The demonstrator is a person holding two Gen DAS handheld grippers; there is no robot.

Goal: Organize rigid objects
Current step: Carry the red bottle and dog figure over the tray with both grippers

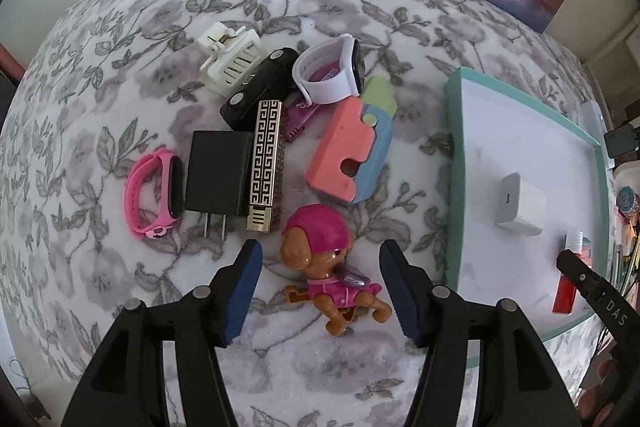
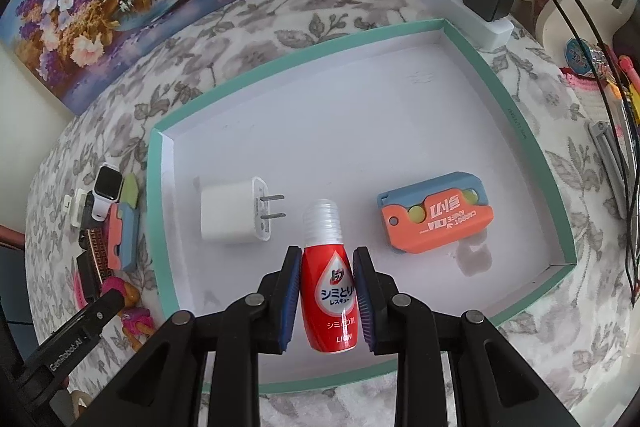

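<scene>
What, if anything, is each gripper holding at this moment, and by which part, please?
The right gripper clamps the red bottle by the sides of its body. The left gripper holds nothing; its jaws stand open around the toy puppy.

You face a grey leaf-patterned white cloth (image 1: 120, 67), teal-rimmed white tray (image 2: 532, 131), red bottle (image 2: 330, 301), pink toy dog (image 1: 328, 267), gold-patterned bar (image 1: 267, 163).

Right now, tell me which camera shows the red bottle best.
The right wrist view. There the red bottle fills the centre between the right gripper pads, its label and ribbed clear cap fully readable, above the teal-rimmed tray. The left wrist view shows only a sliver of it at the far right edge, partly behind the other gripper.
</scene>
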